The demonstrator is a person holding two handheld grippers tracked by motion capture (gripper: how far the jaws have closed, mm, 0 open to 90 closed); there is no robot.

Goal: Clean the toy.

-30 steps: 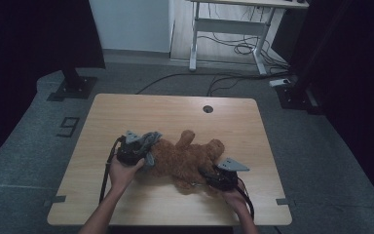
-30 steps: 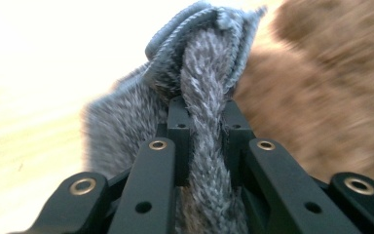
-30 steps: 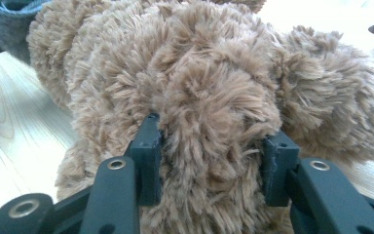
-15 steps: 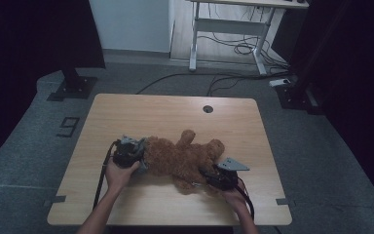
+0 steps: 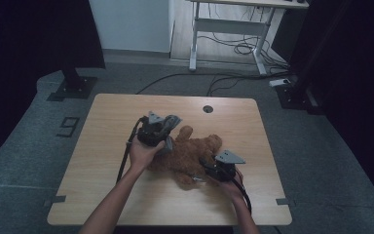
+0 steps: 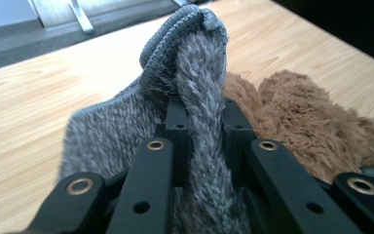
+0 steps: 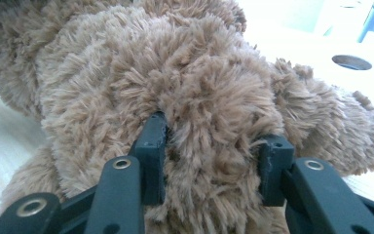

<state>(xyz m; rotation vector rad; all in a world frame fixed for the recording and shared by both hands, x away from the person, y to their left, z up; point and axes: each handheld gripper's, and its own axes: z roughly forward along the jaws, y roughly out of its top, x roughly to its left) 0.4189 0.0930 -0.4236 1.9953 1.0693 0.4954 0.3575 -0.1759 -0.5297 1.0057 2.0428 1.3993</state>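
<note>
While the soft brown teddy bear [image 5: 190, 153] lies on the tabletop [image 5: 102, 146], a fuzzy grey cloth [image 6: 195, 97] is pinched tight between the jaws of the left gripper [image 5: 157, 130], with the bear just beside them. The bear's fur is squeezed between the just-closing jaws of the right gripper [image 7: 214, 146].

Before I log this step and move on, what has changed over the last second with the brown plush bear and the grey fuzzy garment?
The left gripper, clamped on the grey fuzzy knit garment, has swung up and toward the bear's far side, lifting the fabric. The right gripper's jaws have just been closing into the brown plush teddy bear. The bear stays lying on the wooden table.
</note>
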